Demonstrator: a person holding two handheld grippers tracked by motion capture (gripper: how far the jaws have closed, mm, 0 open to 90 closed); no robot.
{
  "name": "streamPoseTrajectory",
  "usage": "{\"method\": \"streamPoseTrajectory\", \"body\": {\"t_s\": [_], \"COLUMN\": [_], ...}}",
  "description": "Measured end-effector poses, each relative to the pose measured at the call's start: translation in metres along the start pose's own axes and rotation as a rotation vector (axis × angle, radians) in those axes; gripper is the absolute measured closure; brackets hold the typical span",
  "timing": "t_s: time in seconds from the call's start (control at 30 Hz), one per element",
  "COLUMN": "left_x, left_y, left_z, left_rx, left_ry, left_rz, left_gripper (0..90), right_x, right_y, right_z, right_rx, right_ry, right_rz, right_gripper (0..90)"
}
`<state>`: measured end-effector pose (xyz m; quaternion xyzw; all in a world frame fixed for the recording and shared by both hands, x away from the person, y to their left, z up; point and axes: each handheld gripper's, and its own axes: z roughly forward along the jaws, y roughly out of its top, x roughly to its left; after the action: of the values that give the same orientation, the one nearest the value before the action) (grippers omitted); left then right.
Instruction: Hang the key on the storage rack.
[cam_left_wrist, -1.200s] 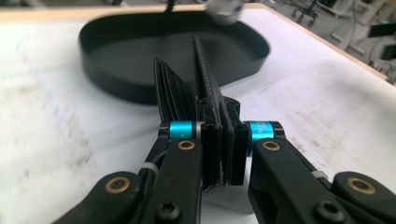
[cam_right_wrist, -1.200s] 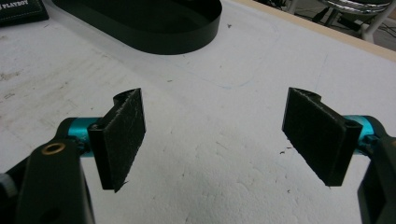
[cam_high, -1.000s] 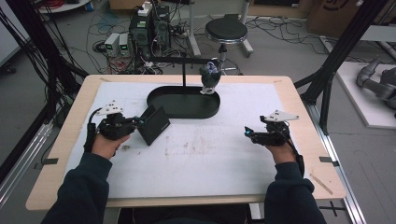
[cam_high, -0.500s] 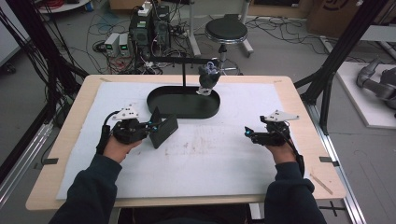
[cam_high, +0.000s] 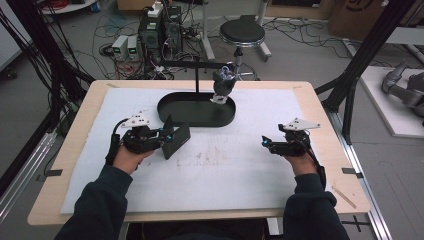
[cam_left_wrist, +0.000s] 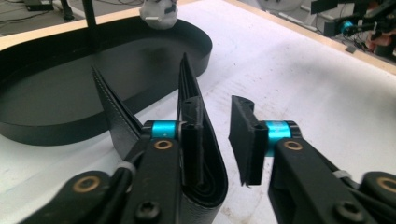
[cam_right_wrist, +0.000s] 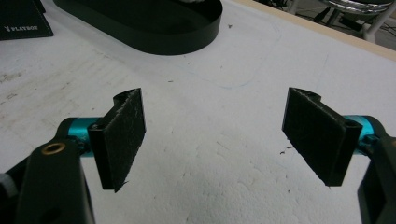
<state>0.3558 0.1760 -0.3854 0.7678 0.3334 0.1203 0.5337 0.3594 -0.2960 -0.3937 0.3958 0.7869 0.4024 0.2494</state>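
The left gripper (cam_high: 167, 137) has just been opening its jaws; in the left gripper view a gap shows between the right-hand pad and the black leather wallet (cam_left_wrist: 201, 154), which leans folded against the left-hand pad with one flap splayed out to the side. So the pads no longer clamp it. In the high view the wallet (cam_high: 176, 140) stands on edge at the gripper's tip, on the white mat (cam_high: 235, 165), just in front of the black oval tray (cam_high: 197, 112).

The right gripper (cam_high: 267, 145) rests well apart on the mat's right side, jaws wide, nothing between the pads (cam_right_wrist: 122, 135) but bare mat.

From the tray's far edge a thin black stand (cam_high: 196, 75) rises, and a small grey-and-white object (cam_high: 223, 85) hangs from its arm above the tray; what it is cannot be made out, and in the left gripper view it is cut off by the top edge.

The mat covers most of a light wooden table (cam_high: 70, 150) and carries faint brownish smudges near the middle. Beyond lie a grey floor with tangled cables, electronics boxes (cam_high: 160, 32), a round black stool (cam_high: 242, 34) and black frame posts on both sides. At the far right a grey machine part (cam_high: 402, 90) is cut off by the picture edge. In the right gripper view, the wallet's corner shows at top left with stamped lettering, mostly cropped.
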Motion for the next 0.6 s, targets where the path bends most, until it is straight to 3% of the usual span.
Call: {"method": "streamPoseTrajectory", "body": {"t_s": [0.07,0.1,0.2,0.3,0.37,0.43,0.6], "left_x": [0.001,0.002,0.004,0.003,-0.001,-0.005,-0.009], "left_y": [0.001,0.001,0.002,-0.002,-0.007,-0.013,-0.024], "left_z": [-0.003,-0.005,-0.010,-0.013,-0.013,-0.011,-0.002], "left_rx": [-0.038,-0.074,-0.134,-0.133,-0.130,-0.122,-0.057], "left_ry": [0.000,0.010,0.081,0.139,0.152,0.161,0.230], "left_rz": [0.002,0.002,-0.005,-0.012,-0.020,-0.015,-0.015], "left_gripper": [66.0,57.2,39.7,28.9,24.7,23.4,23.4], "right_x": [0.000,0.000,0.000,0.000,0.000,0.000,0.001], "right_y": [0.000,0.000,0.000,0.000,0.000,0.000,0.000], "right_z": [0.000,0.000,0.000,0.000,0.000,0.001,0.001], "right_rx": [0.001,0.000,0.001,0.003,0.003,0.002,0.005], "right_ry": [-0.001,-0.001,0.000,0.001,0.002,0.001,0.003], "right_rz": [-0.001,-0.001,0.000,-0.001,-0.002,-0.001,-0.006], "right_gripper": [21.9,21.8,21.9,21.9,21.9,21.8,21.8]}}
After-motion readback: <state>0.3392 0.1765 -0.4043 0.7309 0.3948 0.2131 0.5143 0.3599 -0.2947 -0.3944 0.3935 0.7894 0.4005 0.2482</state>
